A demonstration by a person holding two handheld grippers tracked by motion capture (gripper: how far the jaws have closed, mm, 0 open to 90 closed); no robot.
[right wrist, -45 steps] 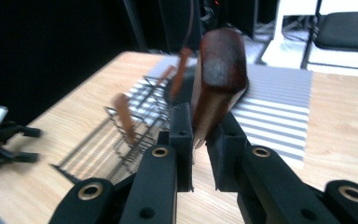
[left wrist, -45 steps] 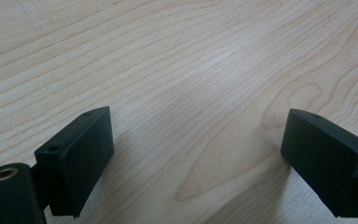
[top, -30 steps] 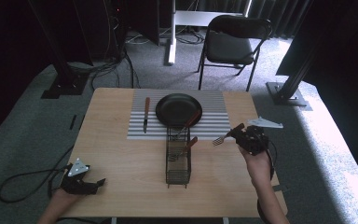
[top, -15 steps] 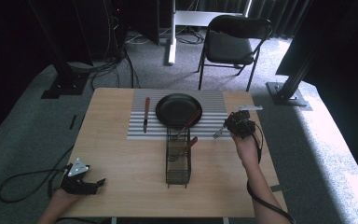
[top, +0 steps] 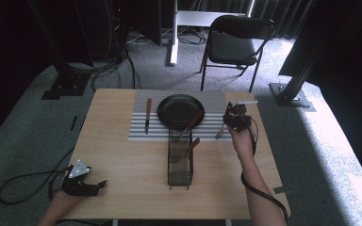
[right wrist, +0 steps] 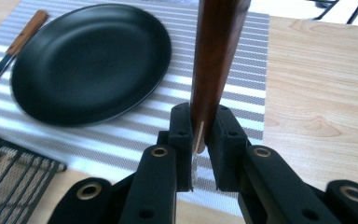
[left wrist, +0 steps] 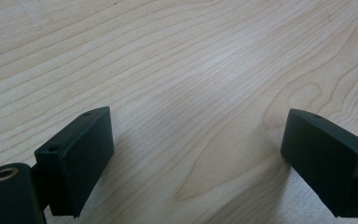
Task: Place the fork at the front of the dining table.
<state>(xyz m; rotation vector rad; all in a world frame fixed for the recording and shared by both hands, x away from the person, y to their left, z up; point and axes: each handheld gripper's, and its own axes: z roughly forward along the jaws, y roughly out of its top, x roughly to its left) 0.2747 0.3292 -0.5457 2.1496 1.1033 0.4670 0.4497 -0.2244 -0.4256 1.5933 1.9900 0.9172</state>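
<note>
My right gripper [top: 236, 118] has travelled from the right edge of the table [top: 122, 155] inward and away from me, onto the right end of the striped mat [top: 212, 101], just right of the black plate [top: 172, 109]. The wooden-handled fork [top: 221, 132] clamped in my jaws came along; its metal tines now hang over the mat's near edge, closer to the wire basket [top: 179, 176]. My forearm stretches further up the table.

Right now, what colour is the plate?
Black. The plate shows best in the right gripper view, lying on the striped mat.
</note>
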